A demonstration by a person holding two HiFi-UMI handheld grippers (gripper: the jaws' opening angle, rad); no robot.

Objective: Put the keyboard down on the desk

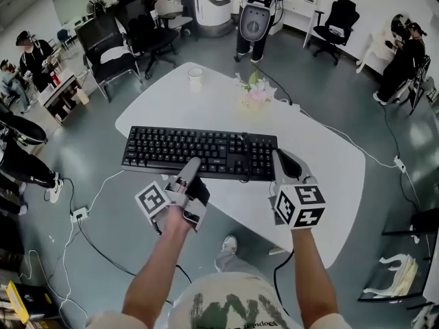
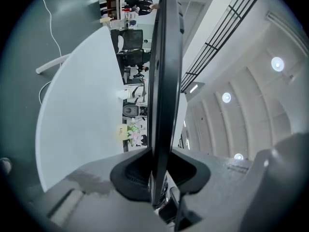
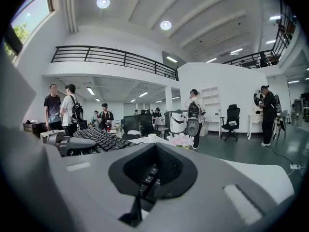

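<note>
A black keyboard (image 1: 199,149) hangs level over the white desk (image 1: 322,156). My left gripper (image 1: 188,171) is turned on its side and is shut on the keyboard's near edge, left of its middle. In the left gripper view the keyboard (image 2: 164,81) runs edge-on between the left gripper (image 2: 159,170) jaws, apart from the desk (image 2: 82,110). My right gripper (image 1: 282,166) is at the keyboard's near right corner. In the right gripper view the right gripper (image 3: 152,170) jaws meet, with keys (image 3: 104,139) showing past them. Whether it pinches anything is hidden.
A white cup (image 1: 195,77) stands at the desk's far edge, and pink flowers (image 1: 257,94) stand behind the keyboard. Black office chairs (image 1: 110,46) and several people ring the desk. Cables (image 1: 89,232) and a power strip lie on the floor.
</note>
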